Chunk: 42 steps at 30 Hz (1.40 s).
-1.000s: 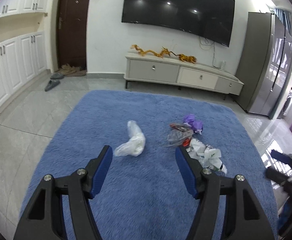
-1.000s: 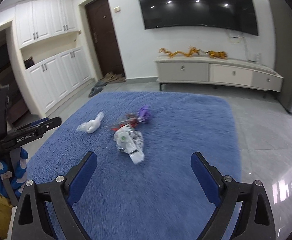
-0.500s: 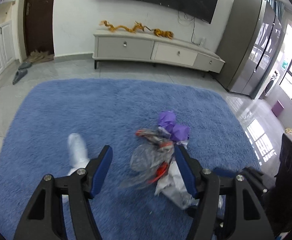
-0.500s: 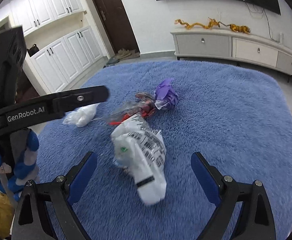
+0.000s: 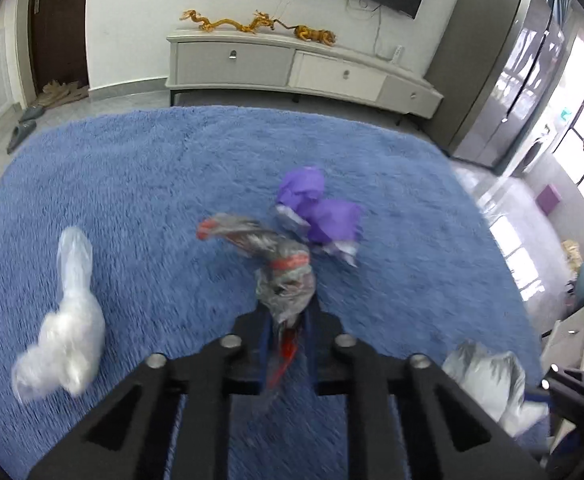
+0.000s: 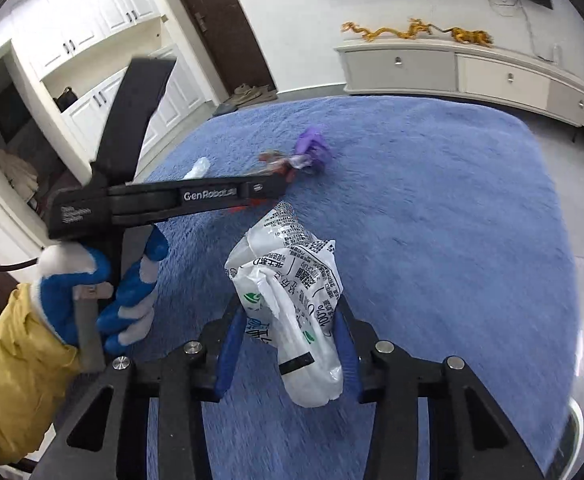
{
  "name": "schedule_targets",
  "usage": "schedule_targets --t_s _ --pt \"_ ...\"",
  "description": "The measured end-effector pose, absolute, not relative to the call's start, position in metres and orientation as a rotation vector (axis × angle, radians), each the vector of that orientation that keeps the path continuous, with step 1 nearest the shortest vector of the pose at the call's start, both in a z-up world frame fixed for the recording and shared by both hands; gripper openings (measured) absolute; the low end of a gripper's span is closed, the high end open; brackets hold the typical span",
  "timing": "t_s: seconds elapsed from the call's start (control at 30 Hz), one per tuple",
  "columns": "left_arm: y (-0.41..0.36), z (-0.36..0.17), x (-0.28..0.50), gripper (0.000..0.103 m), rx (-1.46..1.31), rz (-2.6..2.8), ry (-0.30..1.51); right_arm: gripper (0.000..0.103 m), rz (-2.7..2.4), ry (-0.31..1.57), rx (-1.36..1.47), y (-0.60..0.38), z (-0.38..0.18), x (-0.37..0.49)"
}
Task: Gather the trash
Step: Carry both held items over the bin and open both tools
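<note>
Jaws of the left gripper, open a second ago, are now clamping the clear wrapper mid-rug, while the right gripper is closing around the white bag, so two pieces are nearly collected.

Ahead of the left tool a purple wrapper blocks the way, a clear bag lies to its left, and bare blue rug spreads between and beyond them.

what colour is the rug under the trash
Blue, a shaggy rug; it shows best in the right wrist view.
</note>
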<state>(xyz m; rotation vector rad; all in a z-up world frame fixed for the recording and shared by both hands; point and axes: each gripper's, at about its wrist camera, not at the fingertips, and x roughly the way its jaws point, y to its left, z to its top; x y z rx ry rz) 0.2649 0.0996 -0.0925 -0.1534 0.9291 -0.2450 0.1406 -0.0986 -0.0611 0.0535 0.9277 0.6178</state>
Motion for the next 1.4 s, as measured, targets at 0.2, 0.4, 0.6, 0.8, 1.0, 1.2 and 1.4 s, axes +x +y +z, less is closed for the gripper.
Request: schedule_targets --t_s 0.2,0.4,0.6,0.8,1.0,1.2,1.4 --pt "0.087 -0.056 0.200 0.010 -0.095 -0.322 0.861 0.040 0.558 0.876 0.110 -0.143 -0.043 0.106" --pt "0.034 -0.016 0.146 0.010 -0.045 -0.466 0.813 0.040 0.457 0.836 0.193 -0.198 -0.028 0.065" --pt "-0.055 0.005 0.113 0.010 0.025 -0.626 0.791 0.040 0.276 0.795 0.221 -0.272 -0.013 0.019" --pt "-0.155 -0.009 0.098 0.010 0.075 -0.770 0.860 0.040 0.068 0.830 0.231 -0.344 -0.021 0.004" --pt "-0.236 -0.044 0.104 0.011 0.141 -0.837 0.954 0.041 -0.048 0.945 0.232 -0.395 -0.057 0.013" --pt "-0.276 -0.079 0.126 0.014 0.120 -0.874 1.048 0.047 -0.102 1.028 0.244 -0.422 -0.096 0.034" --pt "-0.286 -0.097 0.139 0.053 0.047 -0.889 1.085 0.059 -0.140 1.064 0.276 -0.443 -0.119 0.040"
